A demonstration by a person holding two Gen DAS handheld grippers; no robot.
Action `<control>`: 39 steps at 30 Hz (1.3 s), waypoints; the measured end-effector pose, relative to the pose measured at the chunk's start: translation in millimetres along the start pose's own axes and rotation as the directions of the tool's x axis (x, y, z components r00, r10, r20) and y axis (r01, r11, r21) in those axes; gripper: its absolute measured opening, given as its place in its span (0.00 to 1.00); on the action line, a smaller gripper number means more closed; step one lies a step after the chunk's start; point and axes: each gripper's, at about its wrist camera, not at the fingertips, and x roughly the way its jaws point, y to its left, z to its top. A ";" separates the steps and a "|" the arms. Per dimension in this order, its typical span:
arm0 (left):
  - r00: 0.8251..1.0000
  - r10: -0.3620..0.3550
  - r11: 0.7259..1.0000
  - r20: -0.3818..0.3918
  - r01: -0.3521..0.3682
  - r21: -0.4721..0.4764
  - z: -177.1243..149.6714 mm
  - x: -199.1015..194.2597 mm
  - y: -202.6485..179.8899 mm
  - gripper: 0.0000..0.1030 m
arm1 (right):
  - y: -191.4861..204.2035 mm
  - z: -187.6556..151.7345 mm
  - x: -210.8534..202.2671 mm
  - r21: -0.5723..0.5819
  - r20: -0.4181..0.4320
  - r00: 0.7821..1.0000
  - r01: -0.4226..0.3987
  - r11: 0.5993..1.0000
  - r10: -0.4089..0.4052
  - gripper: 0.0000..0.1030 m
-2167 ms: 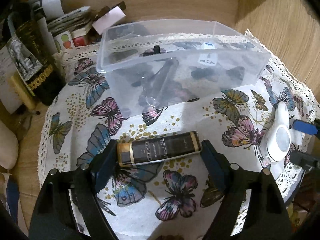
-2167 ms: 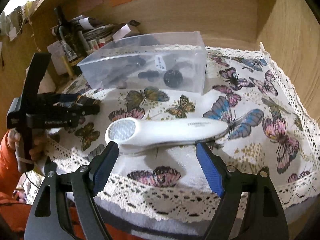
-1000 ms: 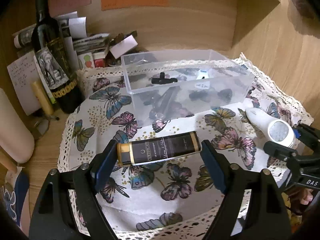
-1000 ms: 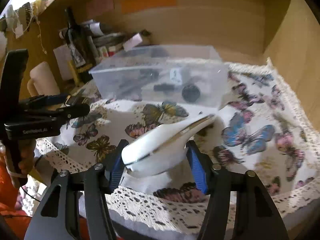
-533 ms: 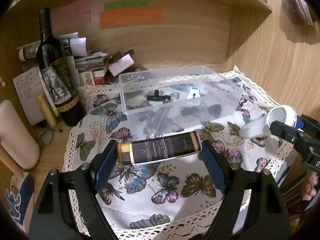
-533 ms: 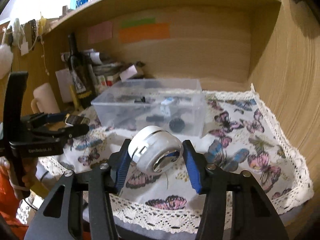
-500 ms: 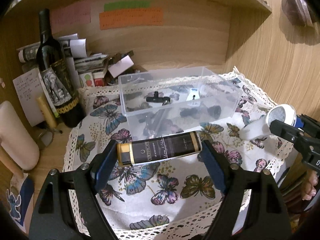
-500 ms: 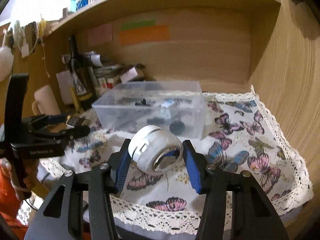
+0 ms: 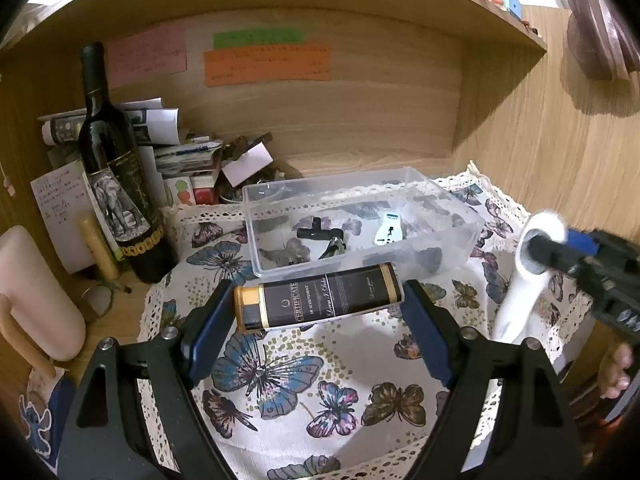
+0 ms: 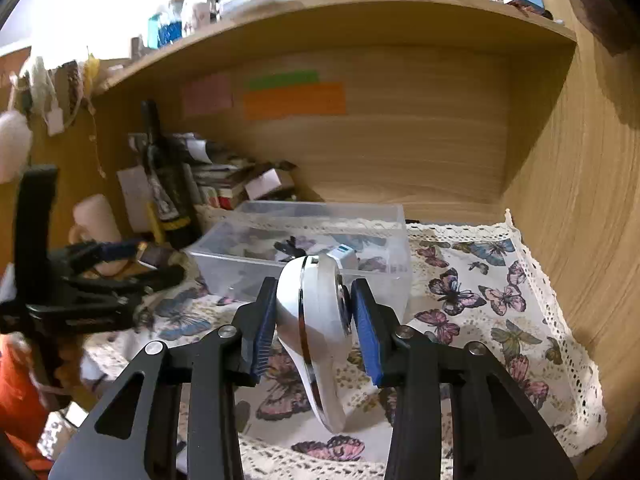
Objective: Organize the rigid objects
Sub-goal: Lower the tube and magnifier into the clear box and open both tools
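Clear bin [image 9: 448, 236] holds small parts (blurred); left claw [image 9: 320, 316] clamps tube [image 9: 320, 302], right claw [image 10: 314, 320] clamps white device [image 10: 316, 320].

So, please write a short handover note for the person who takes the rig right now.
Left tongs: shut on the black tube, held crosswise above the cloth.
Right tongs: shut on the white device, lifted, its handle hanging down.
Clear bin: on the butterfly cloth, already holding several small items.
Left to do: put both held items into the bin.
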 end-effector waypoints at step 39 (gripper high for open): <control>0.989 -0.022 0.999 -0.147 0.029 0.045 36.9 112.6 -5.5 0.80 | -22.0 78.6 98.0 -0.066 0.014 0.998 0.061 0.996 -0.061 0.32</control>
